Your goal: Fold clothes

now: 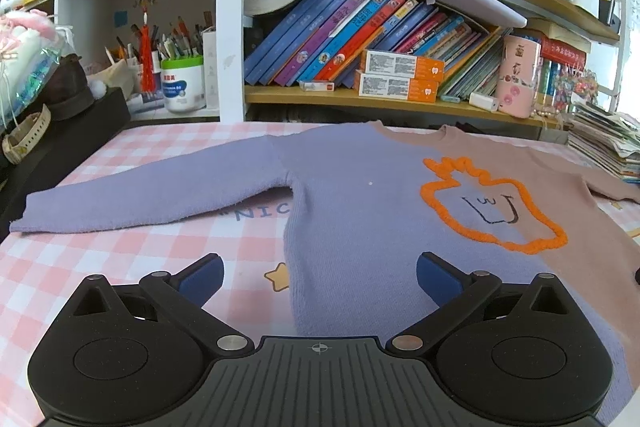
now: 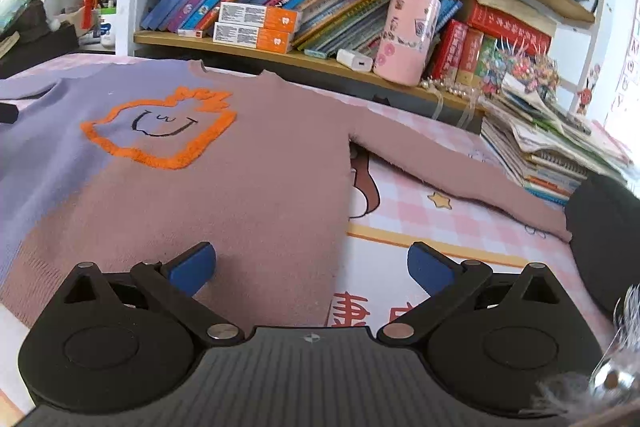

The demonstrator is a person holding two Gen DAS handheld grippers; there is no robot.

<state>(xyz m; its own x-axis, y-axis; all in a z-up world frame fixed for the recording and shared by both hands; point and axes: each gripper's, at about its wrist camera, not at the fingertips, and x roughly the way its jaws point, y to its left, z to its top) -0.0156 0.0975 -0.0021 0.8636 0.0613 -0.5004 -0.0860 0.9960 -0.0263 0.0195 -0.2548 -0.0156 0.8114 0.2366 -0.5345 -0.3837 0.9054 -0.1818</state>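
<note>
A two-tone knit sweater (image 1: 360, 195), lavender on one half and dusty pink on the other with an orange outlined face, lies flat on my bench covered by a pink checked cloth (image 1: 132, 259), both sleeves spread outward. My left gripper (image 1: 320, 277) has its jaws wide over the sweater's lavender side edge. My right gripper (image 2: 312, 267) has its jaws wide over the pink side edge. Bare cloth lies beside each edge; a wooden bookshelf (image 1: 360, 99) borders the far side.
</note>
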